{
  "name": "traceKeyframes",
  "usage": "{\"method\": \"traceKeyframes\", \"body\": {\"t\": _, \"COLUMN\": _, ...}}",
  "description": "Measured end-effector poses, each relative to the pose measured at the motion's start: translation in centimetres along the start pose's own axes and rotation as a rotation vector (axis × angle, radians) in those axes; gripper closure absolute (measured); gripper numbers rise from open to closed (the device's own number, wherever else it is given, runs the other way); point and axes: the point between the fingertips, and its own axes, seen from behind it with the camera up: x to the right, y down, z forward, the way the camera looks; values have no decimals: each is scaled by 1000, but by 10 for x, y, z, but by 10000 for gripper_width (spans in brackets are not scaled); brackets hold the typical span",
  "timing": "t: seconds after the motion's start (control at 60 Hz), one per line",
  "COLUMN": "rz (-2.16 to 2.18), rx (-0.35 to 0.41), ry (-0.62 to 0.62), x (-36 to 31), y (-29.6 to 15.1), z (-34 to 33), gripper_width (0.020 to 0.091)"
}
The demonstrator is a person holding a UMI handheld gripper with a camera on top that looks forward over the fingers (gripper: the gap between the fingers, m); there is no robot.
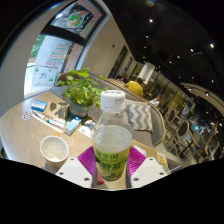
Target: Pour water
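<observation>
Clear plastic, white-capped, the bottle point(112, 140) stands upright, clamped between the gripper's point(111, 165) pink pads; the white cup point(53, 150), just left of the bottle on the table point(20, 135), looks empty; cap on, pouring seemingly not yet begun.

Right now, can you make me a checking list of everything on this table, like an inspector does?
Surface: round light table, partly covered with things.
Job's things: clear bottle with white cap, upright; white cup standing beside it.
Clutter: leafy potted plant behind the bottle; small packets and papers near it.
Tongs: tongs gripping the bottle's lower part, a pink pad on each side.
Cables: nothing seen.
Surroundings: indoor room with chairs, shelves and ceiling lights.
</observation>
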Motion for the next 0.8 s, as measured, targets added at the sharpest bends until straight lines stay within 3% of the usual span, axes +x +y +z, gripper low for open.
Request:
{"method": "traceKeyframes", "body": {"t": 0.133, "rz": 226, "rx": 7, "ry": -119, "x": -12, "y": 24, "z": 23, "gripper_width": 726}}
{"method": "traceKeyframes", "body": {"t": 0.483, "rz": 374, "rx": -30, "ry": -254, "x": -46, "y": 95, "z": 72, "gripper_width": 718}}
{"method": "traceKeyframes", "body": {"t": 0.617, "rz": 354, "rx": 47, "ry": -243, "x": -45, "y": 94, "z": 67, "gripper_width": 666}}
{"method": "traceKeyframes", "body": {"t": 0.8, "rz": 364, "rx": 39, "ry": -237, "x": -44, "y": 93, "z": 72, "gripper_width": 594}}
